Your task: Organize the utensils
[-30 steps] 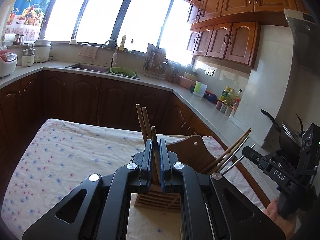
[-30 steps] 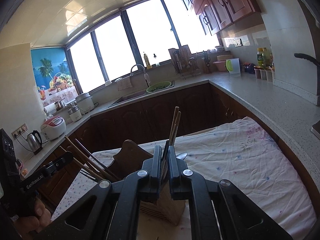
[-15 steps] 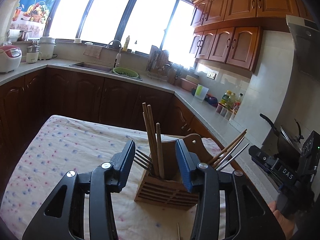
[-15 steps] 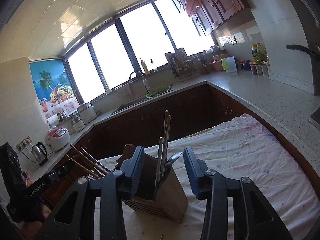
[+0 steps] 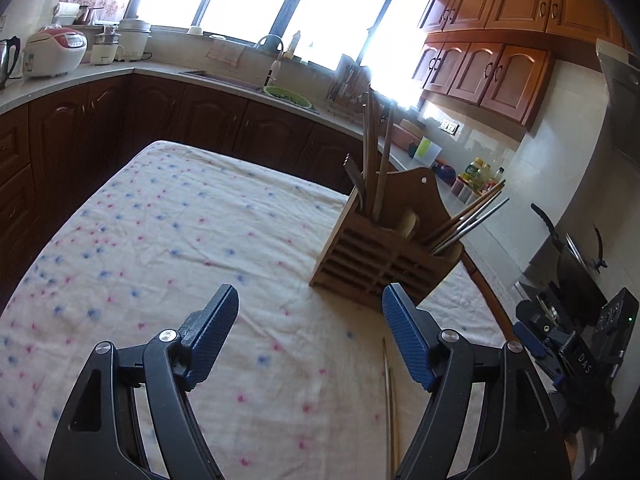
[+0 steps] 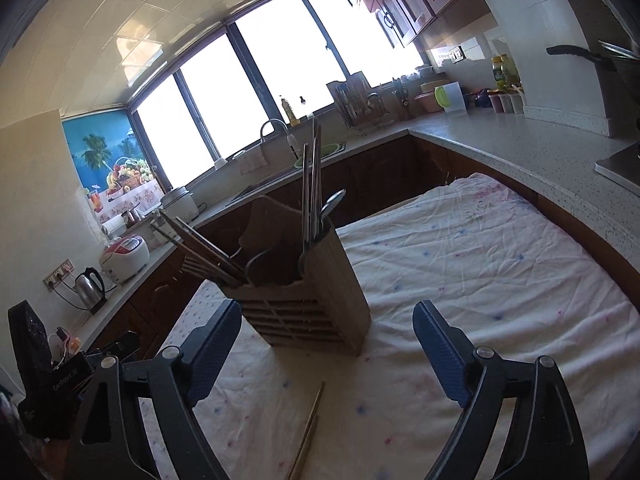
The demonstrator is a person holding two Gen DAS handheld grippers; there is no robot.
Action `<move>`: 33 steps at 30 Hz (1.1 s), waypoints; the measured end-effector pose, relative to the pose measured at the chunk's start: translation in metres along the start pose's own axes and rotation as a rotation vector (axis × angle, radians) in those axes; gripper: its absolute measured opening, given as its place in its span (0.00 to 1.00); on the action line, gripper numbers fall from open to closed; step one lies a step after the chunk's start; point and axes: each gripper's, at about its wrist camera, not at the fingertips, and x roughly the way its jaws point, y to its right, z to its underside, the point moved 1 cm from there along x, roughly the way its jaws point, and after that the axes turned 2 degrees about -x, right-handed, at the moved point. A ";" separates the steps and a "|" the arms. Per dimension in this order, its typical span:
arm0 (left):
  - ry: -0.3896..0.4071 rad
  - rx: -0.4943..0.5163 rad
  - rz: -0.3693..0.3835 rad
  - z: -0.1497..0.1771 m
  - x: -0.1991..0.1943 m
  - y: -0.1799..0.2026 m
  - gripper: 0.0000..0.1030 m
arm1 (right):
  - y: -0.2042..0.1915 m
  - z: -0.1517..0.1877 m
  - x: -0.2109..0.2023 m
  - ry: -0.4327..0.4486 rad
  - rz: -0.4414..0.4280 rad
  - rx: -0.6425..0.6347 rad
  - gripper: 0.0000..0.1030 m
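While the wooden utensil holder (image 5: 380, 256) stands upright on the dotted tablecloth (image 5: 168, 240), I see chopsticks (image 5: 374, 160) and a fork upright in one compartment and more chopsticks (image 5: 468, 220) leaning outward from another. From the right wrist view the same holder (image 6: 316, 284) carries a spoon (image 6: 332, 204) beside the sticks. One loose pair of chopsticks (image 6: 308, 428) lies flat on the cloth, near the holder and not touching it. My left gripper (image 5: 310, 342) is opening with nothing between its jaws. My right gripper (image 6: 328, 354) is opening too, also empty, just in front of the holder.
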 end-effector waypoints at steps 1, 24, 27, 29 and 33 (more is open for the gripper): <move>-0.005 -0.005 -0.004 0.006 -0.005 -0.004 0.74 | 0.000 0.008 -0.004 -0.011 -0.001 -0.001 0.90; 0.041 0.062 -0.068 0.085 -0.102 -0.010 0.83 | -0.033 0.089 -0.108 0.060 0.061 -0.126 0.99; 0.086 0.090 -0.069 0.088 -0.116 -0.005 0.85 | -0.040 0.090 -0.120 0.095 0.087 -0.173 0.99; 0.130 0.113 -0.075 0.090 -0.127 -0.001 0.90 | -0.046 0.090 -0.129 0.133 0.107 -0.211 0.99; 0.238 0.154 -0.091 0.096 -0.149 0.005 1.00 | -0.059 0.092 -0.159 0.269 0.159 -0.299 1.00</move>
